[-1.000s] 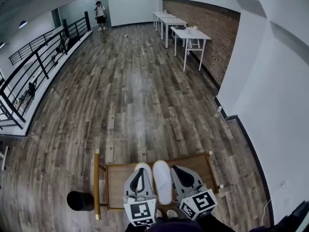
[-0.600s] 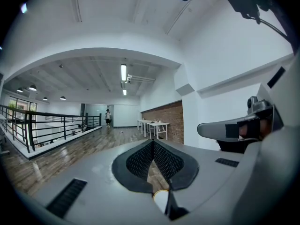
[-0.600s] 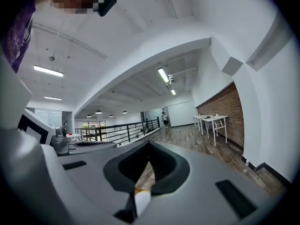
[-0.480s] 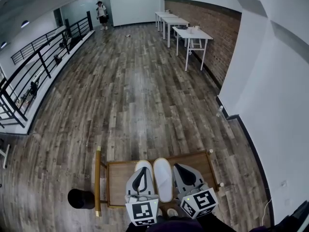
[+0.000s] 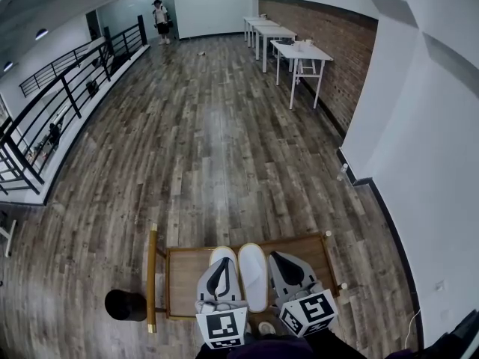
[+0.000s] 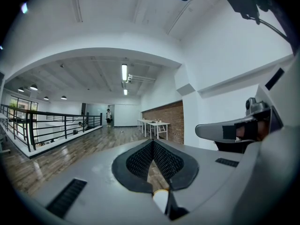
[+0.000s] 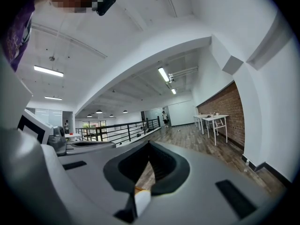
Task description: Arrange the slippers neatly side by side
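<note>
Grey left gripper (image 5: 221, 265) and right gripper (image 5: 278, 262) are hovering with jaws pressed together, gripping nothing, while white slippers (image 5: 252, 275) are lying side by side between and beneath them on the wooden tabletop (image 5: 182, 284), unmoved since a second ago, suggesting the arranging is finishing.

Floor (image 5: 209, 148) glossy wood planks; table (image 5: 182, 284) wooden; slippers (image 5: 253, 275) matt.
</note>
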